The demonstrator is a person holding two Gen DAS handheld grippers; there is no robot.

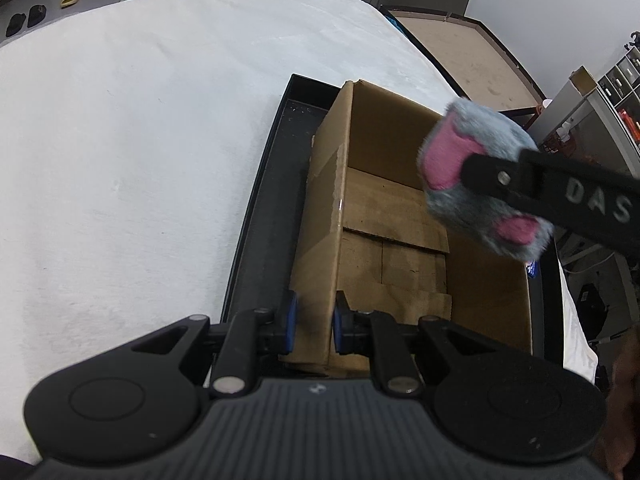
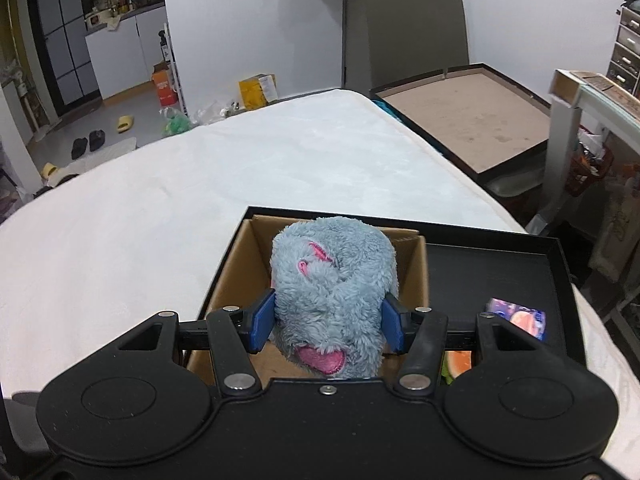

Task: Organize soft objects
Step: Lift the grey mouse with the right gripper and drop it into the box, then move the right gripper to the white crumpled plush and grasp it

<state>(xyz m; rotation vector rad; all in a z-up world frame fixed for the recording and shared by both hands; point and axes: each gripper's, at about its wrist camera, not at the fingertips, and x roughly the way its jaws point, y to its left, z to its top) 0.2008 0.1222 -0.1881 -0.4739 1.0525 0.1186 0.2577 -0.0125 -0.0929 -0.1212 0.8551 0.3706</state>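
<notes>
Plush toy [image 2: 334,296], grey-blue fur with pink patches, sits pinched in the right tool [image 2: 326,322], hanging over the open cardboard box [image 1: 396,216]. The left tool [image 1: 315,328] is pressed together on the box's wall at 6 o'clock, steadying it. Best to lower the toy well inside before letting go, as soft fur may snag the blue pads. The box stands in a black tray [image 2: 500,272].

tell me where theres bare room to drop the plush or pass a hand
The cardboard box floor is bare, under the grey plush held by the right gripper. The white cloth left of the black tray is free. The box's near wall is crowded: the left gripper clamps it.
</notes>
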